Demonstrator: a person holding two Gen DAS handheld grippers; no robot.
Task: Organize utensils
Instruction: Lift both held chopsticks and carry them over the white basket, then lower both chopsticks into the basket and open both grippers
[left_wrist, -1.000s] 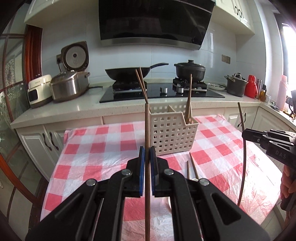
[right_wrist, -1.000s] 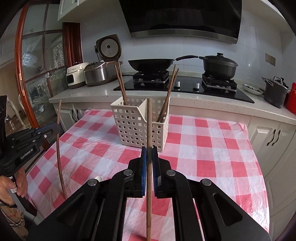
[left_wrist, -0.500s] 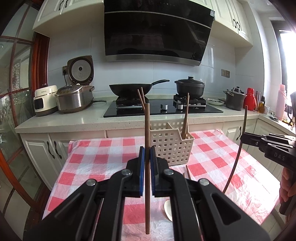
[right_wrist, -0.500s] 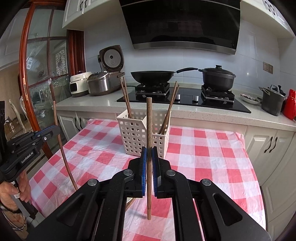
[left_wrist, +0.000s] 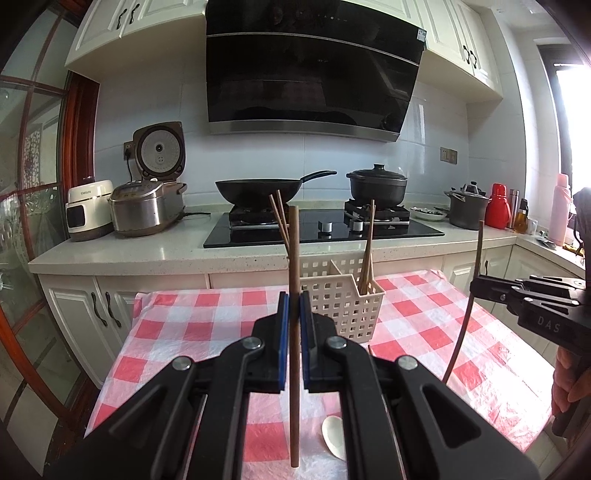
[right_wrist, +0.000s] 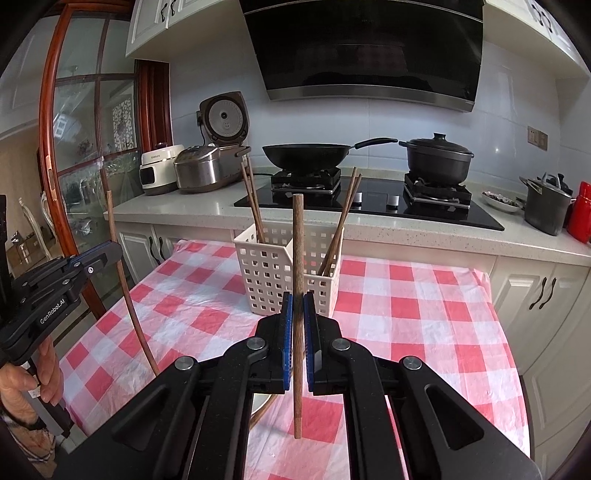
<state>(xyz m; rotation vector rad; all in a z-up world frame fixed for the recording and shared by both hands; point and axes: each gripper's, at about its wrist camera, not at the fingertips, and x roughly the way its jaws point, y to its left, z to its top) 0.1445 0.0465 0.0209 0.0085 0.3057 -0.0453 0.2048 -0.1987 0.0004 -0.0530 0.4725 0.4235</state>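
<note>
Both grippers, left (left_wrist: 291, 314) and right (right_wrist: 298, 314), are each clamping an upright chopstick (left_wrist: 294, 258) (right_wrist: 297, 251) in shut jaws before the basket (left_wrist: 343, 306).

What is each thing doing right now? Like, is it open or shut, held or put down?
Left tool: shut on a chopstick.
Left chopstick: held upright, off the table.
Right tool: shut on a chopstick.
Right chopstick: held upright, off the table.
White basket: standing upright, chopsticks leaning at both ends.
White spoon: lying on the tablecloth.
Rice cooker: lid open.
Black pot: lid on.
</note>
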